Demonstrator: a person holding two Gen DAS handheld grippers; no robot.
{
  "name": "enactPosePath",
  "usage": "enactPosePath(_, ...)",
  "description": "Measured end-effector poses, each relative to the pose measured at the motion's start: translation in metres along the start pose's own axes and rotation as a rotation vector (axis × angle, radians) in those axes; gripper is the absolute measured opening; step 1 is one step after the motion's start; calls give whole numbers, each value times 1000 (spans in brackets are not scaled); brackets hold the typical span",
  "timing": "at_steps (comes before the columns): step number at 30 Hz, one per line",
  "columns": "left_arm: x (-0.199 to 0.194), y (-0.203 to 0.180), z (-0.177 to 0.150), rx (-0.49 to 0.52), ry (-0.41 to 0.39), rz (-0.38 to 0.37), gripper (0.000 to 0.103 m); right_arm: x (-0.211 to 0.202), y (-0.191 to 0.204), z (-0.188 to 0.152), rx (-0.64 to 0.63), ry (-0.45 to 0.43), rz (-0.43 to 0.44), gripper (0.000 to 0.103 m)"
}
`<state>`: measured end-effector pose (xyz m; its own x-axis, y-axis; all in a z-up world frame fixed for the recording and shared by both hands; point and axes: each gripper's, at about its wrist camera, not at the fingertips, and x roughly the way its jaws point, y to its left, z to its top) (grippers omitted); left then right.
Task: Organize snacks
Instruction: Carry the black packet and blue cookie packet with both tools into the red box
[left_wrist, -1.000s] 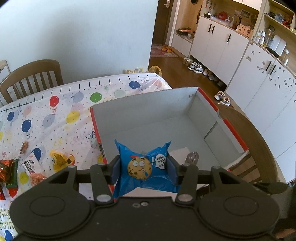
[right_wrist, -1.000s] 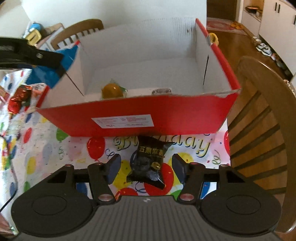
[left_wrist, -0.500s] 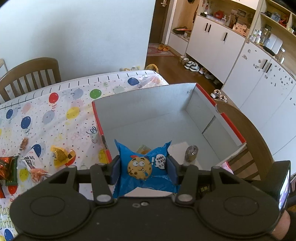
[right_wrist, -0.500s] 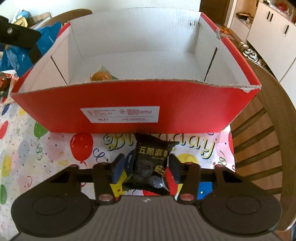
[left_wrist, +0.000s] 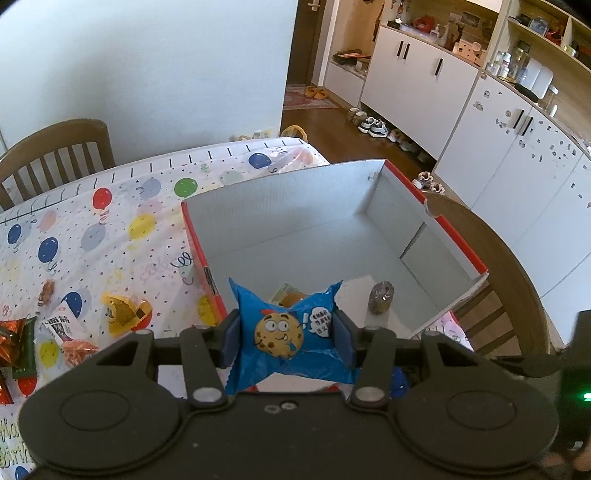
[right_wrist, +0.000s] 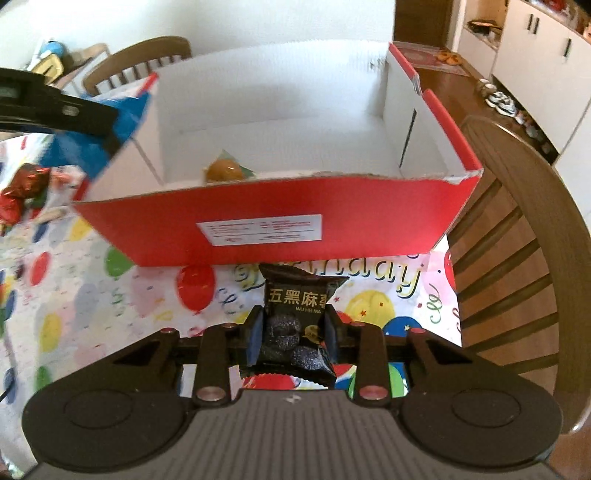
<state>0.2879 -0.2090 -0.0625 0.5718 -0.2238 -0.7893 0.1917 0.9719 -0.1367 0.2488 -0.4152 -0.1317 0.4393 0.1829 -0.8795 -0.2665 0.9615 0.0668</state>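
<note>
My left gripper (left_wrist: 287, 332) is shut on a blue cookie packet (left_wrist: 284, 334) and holds it above the near left corner of the red cardboard box (left_wrist: 454, 236). Inside the box lie an orange-yellow snack (right_wrist: 225, 170) and a small grey wrapped snack (left_wrist: 380, 297). My right gripper (right_wrist: 294, 334) is shut on a black sesame snack packet (right_wrist: 295, 317), lifted off the balloon tablecloth just in front of the box's red front wall (right_wrist: 258, 229). The left gripper and its blue packet also show in the right wrist view (right_wrist: 79, 136).
Several loose snacks lie on the tablecloth to the left: a yellow packet (left_wrist: 123, 314), a white-and-orange packet (left_wrist: 64, 334), red foil packets (right_wrist: 20, 188). Wooden chairs stand at the right (right_wrist: 517, 236) and at the far table edge (left_wrist: 55, 155).
My right gripper closed on the black packet and lifted it off the cloth. My left gripper rose a little with the blue packet, over the box corner.
</note>
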Motion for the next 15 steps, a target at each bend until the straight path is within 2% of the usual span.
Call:
enactPosePath(8, 2, 2, 4, 7, -10, -26, 50, -57, 12, 24, -84, -64, 36, 32)
enactPosePath(15, 4, 2, 9, 8, -16, -30, 50, -61, 10, 57, -98, -129, 13, 32)
